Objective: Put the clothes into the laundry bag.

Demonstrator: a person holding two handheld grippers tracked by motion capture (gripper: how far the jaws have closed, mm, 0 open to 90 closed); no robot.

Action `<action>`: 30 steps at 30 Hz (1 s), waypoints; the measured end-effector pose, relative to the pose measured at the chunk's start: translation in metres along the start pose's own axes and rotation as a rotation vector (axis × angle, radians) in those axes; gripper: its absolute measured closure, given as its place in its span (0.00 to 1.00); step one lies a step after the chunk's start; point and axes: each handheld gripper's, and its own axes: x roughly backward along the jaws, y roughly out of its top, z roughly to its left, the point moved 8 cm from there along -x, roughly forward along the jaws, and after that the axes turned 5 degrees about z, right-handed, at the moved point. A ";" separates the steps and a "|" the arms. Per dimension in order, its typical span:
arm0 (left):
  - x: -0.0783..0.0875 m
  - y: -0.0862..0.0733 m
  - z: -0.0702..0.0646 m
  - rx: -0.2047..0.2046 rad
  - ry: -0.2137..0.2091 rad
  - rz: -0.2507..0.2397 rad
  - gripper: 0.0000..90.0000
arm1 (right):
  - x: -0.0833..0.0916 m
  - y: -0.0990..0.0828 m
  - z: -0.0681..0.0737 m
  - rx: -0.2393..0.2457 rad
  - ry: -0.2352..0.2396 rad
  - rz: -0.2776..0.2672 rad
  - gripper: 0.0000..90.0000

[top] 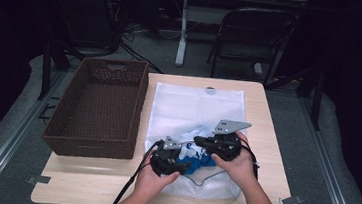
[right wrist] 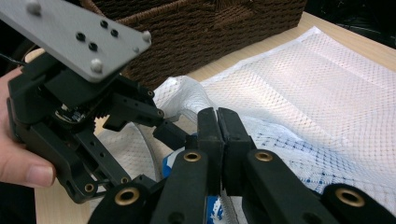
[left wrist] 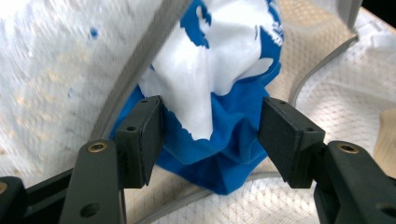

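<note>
**Blue-and-white cloth going into the mesh bag**

The dark brown woven wicker basket (top: 99, 105) stands well off to the left of both grippers, with nothing visible inside it. Under and ahead of the grippers lies the white mesh laundry bag with a grey zip edge (top: 197, 106), flat on the pale wooden table (top: 261, 135).

The left gripper (left wrist: 210, 135) has its jaws standing apart at a middling width, pads clear of the fabric, with the crumpled blue-and-white cloth (left wrist: 219, 93) bunched between them at the bag's grey-edged mouth. The right gripper (right wrist: 218, 135), just beside the left, has its jaws pressed together, seemingly pinching a fold of mesh to hold the opening up.

As I read it, the cloth is being stuffed into the bag: it sits partly in the opening and the left jaws have let go. The next move calls for a fresh grip or a push farther inward, while the right gripper keeps the mouth lifted.

Exactly what lies between the right pads is hard to make out, and how much cloth is already inside stays hidden under the mesh and hands.
</note>
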 end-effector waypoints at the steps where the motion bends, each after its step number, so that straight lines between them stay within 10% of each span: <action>1: -0.001 -0.002 0.000 -0.004 -0.001 0.005 0.45 | 0.000 0.000 0.000 0.002 0.000 0.001 0.99; 12: -0.018 -0.016 0.004 -0.019 0.028 0.049 0.48 | -0.001 -0.001 0.001 0.003 -0.003 0.010 0.99; 30: -0.030 -0.022 0.000 -0.045 0.026 0.078 0.90 | -0.001 -0.001 0.001 0.007 -0.005 0.012 0.99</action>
